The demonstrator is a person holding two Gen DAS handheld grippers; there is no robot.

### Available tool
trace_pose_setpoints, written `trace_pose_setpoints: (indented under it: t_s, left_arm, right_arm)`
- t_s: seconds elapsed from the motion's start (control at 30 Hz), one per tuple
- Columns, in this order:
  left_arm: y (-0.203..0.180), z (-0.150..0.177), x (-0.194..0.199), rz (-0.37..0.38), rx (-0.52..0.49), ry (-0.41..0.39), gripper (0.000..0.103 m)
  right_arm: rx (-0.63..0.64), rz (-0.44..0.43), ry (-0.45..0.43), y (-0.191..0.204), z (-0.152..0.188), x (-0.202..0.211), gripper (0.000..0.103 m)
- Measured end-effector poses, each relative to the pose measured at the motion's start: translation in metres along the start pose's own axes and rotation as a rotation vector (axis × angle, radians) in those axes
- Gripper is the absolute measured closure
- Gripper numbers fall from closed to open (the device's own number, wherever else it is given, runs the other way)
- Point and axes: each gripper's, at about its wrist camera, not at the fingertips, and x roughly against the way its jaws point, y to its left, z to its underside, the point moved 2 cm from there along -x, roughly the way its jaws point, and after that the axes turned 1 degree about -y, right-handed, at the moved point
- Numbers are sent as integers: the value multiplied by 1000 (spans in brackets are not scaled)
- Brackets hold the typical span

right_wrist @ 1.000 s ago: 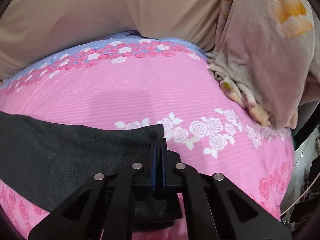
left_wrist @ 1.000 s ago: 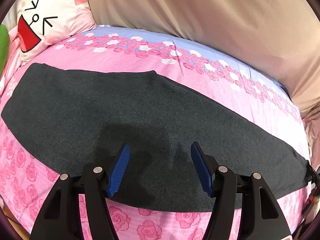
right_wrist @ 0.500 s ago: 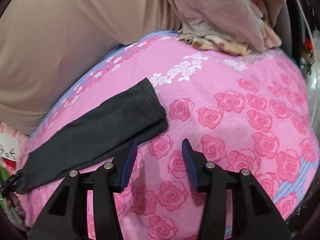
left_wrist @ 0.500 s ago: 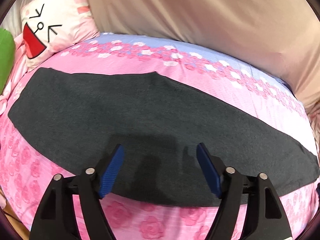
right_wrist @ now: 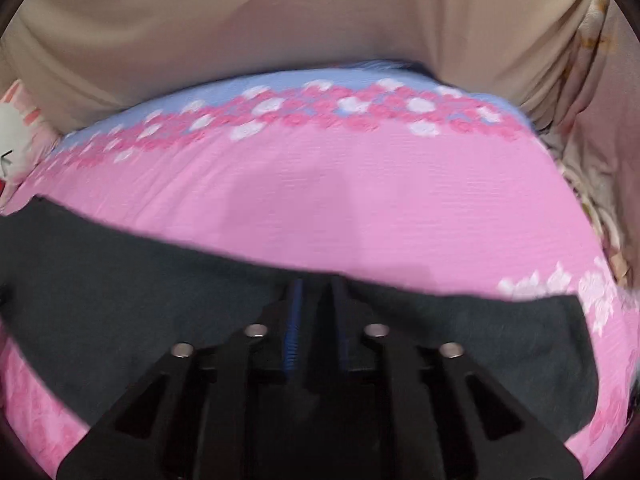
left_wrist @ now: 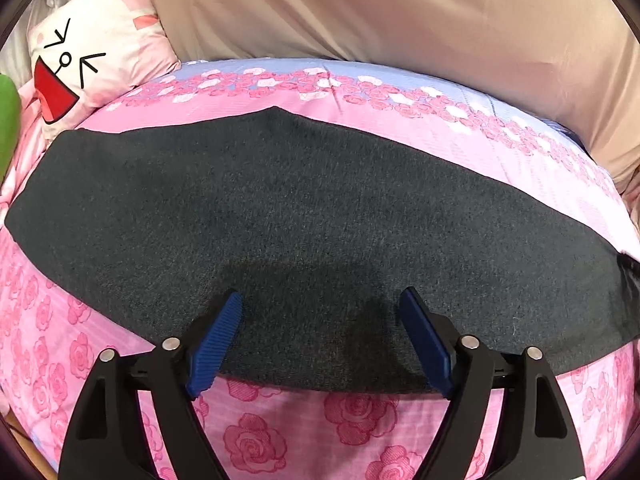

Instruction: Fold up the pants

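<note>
The dark grey pants (left_wrist: 304,216) lie flat on the pink rose bedsheet (left_wrist: 256,436), folded lengthwise into one long band running left to right. My left gripper (left_wrist: 322,308) is open and empty, its blue pads over the near edge of the pants at mid length. In the blurred right wrist view the pants (right_wrist: 120,280) fill the lower half. My right gripper (right_wrist: 316,286) hangs over the leg part with its jaws a narrow gap apart; I cannot tell whether cloth is between them.
A white and pink cartoon-face pillow (left_wrist: 92,52) and a green object (left_wrist: 6,120) sit at the far left. A beige cloth-covered wall (left_wrist: 400,12) backs the bed. A crumpled pale blanket (right_wrist: 600,140) lies at the right end.
My right gripper, shut on the leg end a second ago, opened and swung away, then came back over the pants with jaws nearly closed. My left gripper drew back slightly and stayed open.
</note>
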Motion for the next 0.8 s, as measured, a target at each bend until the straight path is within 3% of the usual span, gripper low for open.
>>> trace_pose_setpoints:
  t_s: [0.1, 0.17, 0.2, 0.23, 0.27, 0.33, 0.43, 0.57, 0.6, 0.7, 0.8]
  left_arm:
    - [1, 0, -1, 10, 6, 0, 21]
    - [0, 0, -2, 7, 6, -2, 20]
    - [-1, -1, -2, 3, 3, -1, 20]
    - [-2, -1, -3, -2, -2, -2, 20]
    - [-3, 0, -2, -5, -7, -3, 20]
    - [-3, 1, -1, -3, -7, -5, 20]
    - [-2, 1, -2, 1, 0, -4, 20]
    - [-1, 1, -2, -8, -3, -2, 19]
    - [-2, 1, -2, -12, -4, -2, 19]
    - [-1, 1, -1, -26, -3, -6, 19]
    - [2, 1, -1, -38, 15, -10, 19]
  right_arm:
    - [-65, -43, -23, -16, 7, 22, 90]
    - [-24, 40, -2, -26, 23, 24, 92]
    - [-55, 68, 2, -45, 33, 25, 92]
    - [-154, 23, -11, -67, 38, 36, 92]
    - [-222, 72, -25, -87, 45, 52, 90]
    - [-251, 122, -80, -110, 61, 85, 86]
    - [-346, 108, -74, -140, 92, 116, 86]
    - [-330, 172, 1, -159, 119, 113, 84]
    - [-328, 156, 11, -160, 119, 107, 84]
    - [-321, 102, -4, -153, 112, 100, 66]
    - [-303, 71, -2, -146, 99, 90, 64]
